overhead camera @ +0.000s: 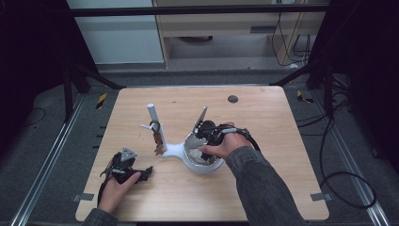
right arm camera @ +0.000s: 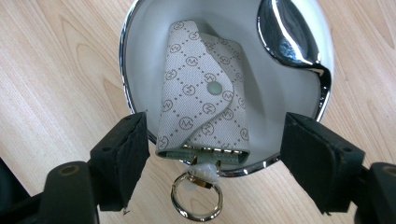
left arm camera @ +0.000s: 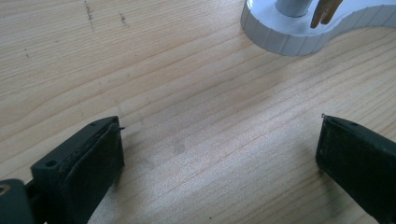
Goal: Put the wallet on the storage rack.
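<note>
A grey monogram key pouch (right arm camera: pixel 201 93) with a snap button lies in the white, chrome-rimmed bowl (right arm camera: pixel 128 93) of a white stand (overhead camera: pixel 171 150). Its metal ring (right arm camera: pixel 196 200) hangs out over the rim onto the table. My right gripper (right arm camera: pixel 215 144) points down at the bowl (overhead camera: pixel 207 165), its jaws standing either side of the pouch's lower end with a gap on each side. My left gripper (overhead camera: pixel 148 173) rests low on the table in front of the stand's left end, open, with bare wood between its jaws (left arm camera: pixel 219 140).
The stand's white post (overhead camera: pixel 153 115) rises at its left end, with small items hung on its hooks (overhead camera: pixel 157 136). The post's rounded foot (left arm camera: pixel 289 37) lies just beyond the left jaws. A dark round mark (overhead camera: pixel 233 99) sits near the wooden table's far edge.
</note>
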